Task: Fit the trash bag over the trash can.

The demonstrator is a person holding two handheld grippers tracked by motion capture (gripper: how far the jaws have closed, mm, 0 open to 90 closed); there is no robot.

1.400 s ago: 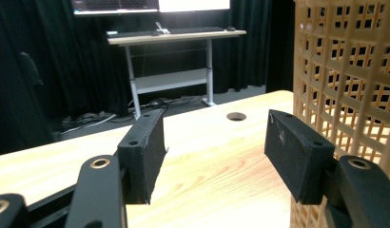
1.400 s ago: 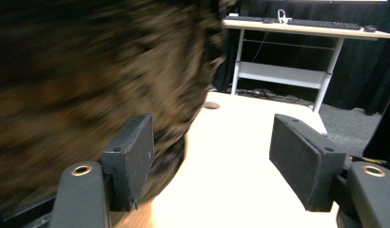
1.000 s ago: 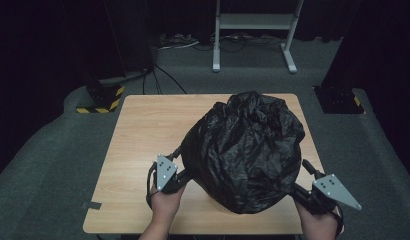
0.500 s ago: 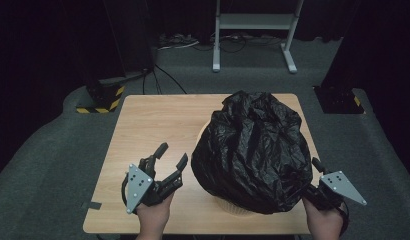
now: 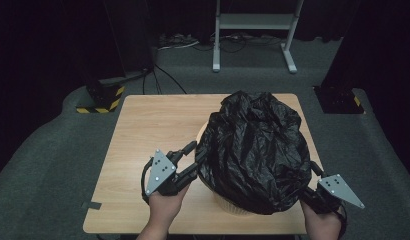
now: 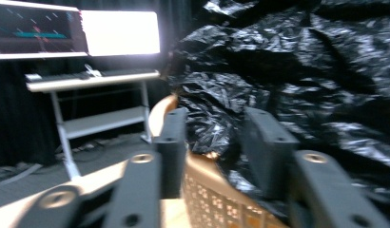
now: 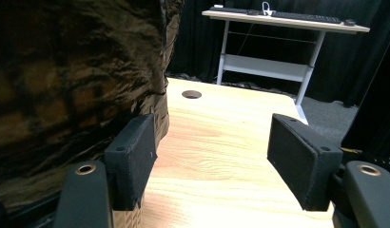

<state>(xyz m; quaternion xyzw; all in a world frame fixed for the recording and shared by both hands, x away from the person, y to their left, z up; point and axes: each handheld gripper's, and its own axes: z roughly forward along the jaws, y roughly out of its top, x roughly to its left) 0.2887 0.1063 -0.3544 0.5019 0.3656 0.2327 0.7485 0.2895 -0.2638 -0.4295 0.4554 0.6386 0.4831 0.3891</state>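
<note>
The black bag (image 5: 255,150) is draped over a pale plastic basket (image 5: 233,206) on the right half of the wooden table (image 5: 148,130), its lower edge hanging most of the way down the basket's wall. The left gripper (image 5: 190,160) sits at the bag's left flank. Its jaws have just been closing, and in the left gripper view a fold of the bag (image 6: 217,123) and the basket's rim (image 6: 202,161) lie between them, though the blur leaves me unable to say whether the pads already pinch the plastic. The right gripper (image 5: 310,182) is at the bag's lower right with its jaws standing wide apart, one pad (image 7: 131,159) just beside the bag (image 7: 74,85) and nothing caught between them.

The likely trouble: if the left jaws bite the rim along with the film, a pull would drag or tip the basket rather than shift the bag (thin film also tears easily on a hard edge). With the right side unheld, the basket could slide.

The table is otherwise bare, on grey carpet in a dark, curtained room, with a white desk frame (image 5: 253,35) and cables behind.
</note>
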